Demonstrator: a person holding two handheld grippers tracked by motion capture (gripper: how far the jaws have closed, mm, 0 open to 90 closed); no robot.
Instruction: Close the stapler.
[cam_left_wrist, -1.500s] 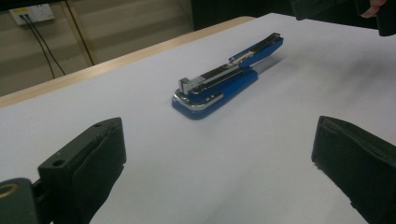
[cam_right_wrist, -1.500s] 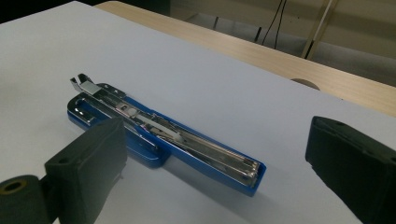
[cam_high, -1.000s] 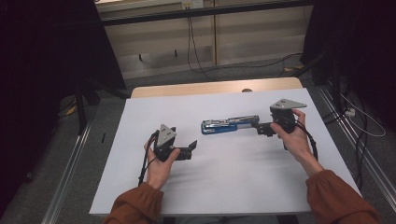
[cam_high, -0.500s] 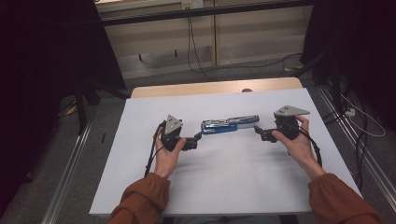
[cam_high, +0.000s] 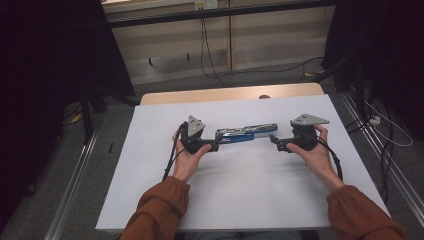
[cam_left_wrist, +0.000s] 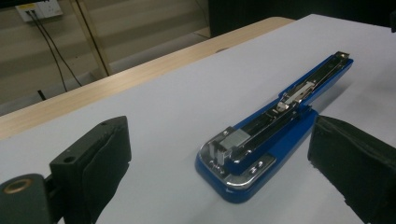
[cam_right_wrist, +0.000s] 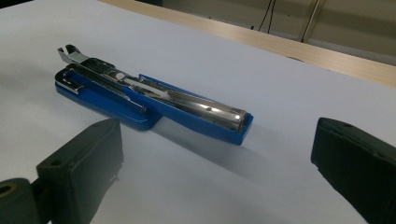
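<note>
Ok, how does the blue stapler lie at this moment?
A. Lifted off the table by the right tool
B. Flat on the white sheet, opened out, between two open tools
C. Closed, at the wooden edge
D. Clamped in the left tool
B: the blue stapler lies opened out on the white sheet, with the left tool and right tool both open, neither touching it.

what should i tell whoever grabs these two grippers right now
Left gripper: open, at the stapler's wide end, touching nothing.
Right gripper: open, just short of the narrow end, also empty.
Blue stapler: lies unfolded flat on the white table cover, metal magazine facing up, between the two grippers.
Done: both grippers lined up on its ends.
Left: nothing gripped yet; probably close on each end, then fold or lift it.
</note>
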